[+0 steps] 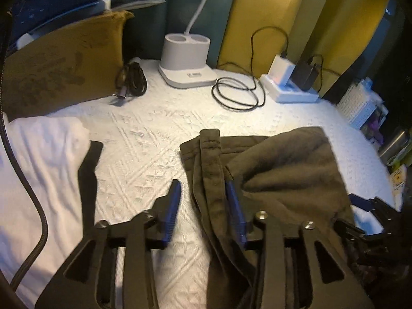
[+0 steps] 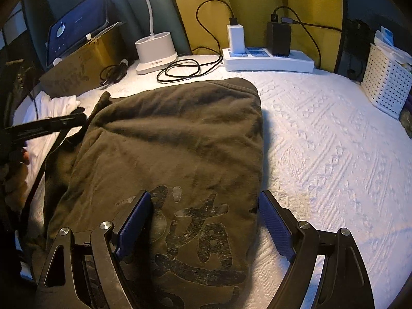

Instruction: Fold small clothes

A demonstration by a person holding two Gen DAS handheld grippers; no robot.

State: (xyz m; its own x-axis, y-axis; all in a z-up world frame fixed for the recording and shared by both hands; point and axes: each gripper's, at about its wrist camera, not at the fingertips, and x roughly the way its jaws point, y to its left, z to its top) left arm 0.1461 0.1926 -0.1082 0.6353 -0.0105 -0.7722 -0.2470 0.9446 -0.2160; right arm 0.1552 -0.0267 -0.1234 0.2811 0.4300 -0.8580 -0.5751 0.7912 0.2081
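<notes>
A dark olive garment (image 2: 175, 139) with a black print lies folded on the white textured bedspread (image 2: 322, 141). My right gripper (image 2: 206, 193) hangs open just above its near end, the printed part between the blue pads (image 2: 136, 219) and untouched by them. In the left wrist view a narrow strip of the same olive garment (image 1: 278, 164) runs between the jaws of my left gripper (image 1: 203, 184). It lies against the right pad (image 1: 235, 206), with a gap to the left one, so the gripper is open. A white garment (image 1: 38, 167) lies crumpled at the left.
At the back stand a white lamp base (image 1: 185, 59), a coiled black cable (image 1: 237, 92) and a power strip (image 2: 267, 61) with chargers plugged in. A brown box (image 1: 64, 61) is at the back left, a white perforated basket (image 2: 386, 79) at the right edge.
</notes>
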